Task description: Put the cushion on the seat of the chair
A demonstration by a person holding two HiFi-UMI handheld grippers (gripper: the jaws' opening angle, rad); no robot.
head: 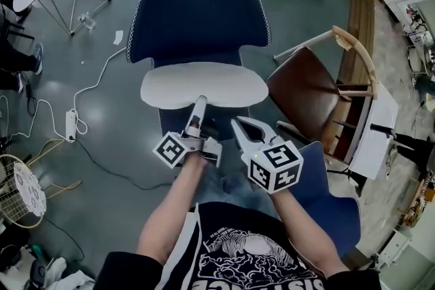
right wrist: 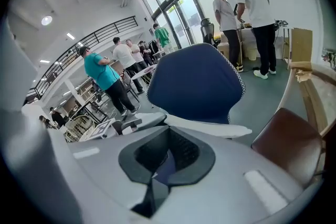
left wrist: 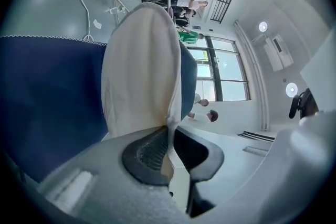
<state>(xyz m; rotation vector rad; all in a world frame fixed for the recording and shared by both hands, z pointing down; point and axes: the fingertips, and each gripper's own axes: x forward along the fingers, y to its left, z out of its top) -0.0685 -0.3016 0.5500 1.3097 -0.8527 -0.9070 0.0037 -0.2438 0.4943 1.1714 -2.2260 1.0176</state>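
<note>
The cushion [head: 204, 85] is clamped at its near edge by the nearly closed left gripper [head: 198, 105], over the seat of the blue chair [head: 197, 17]; seat contact appears likely but is unconfirmed. The right gripper [head: 250, 127] is held parted and empty.

**Open to the left, crowded to the right**

The blue chair's [head: 197, 24] tall backrest closes off the far side of its seat. The white cushion [head: 204, 86] covers the seat's full width. Just to the right, a brown wooden chair [head: 306, 95] with a curved armrest narrows the gap. The left side is open floor [head: 115, 119], with only a cable [head: 100, 75] and a power strip [head: 71, 125] lying low.
</note>
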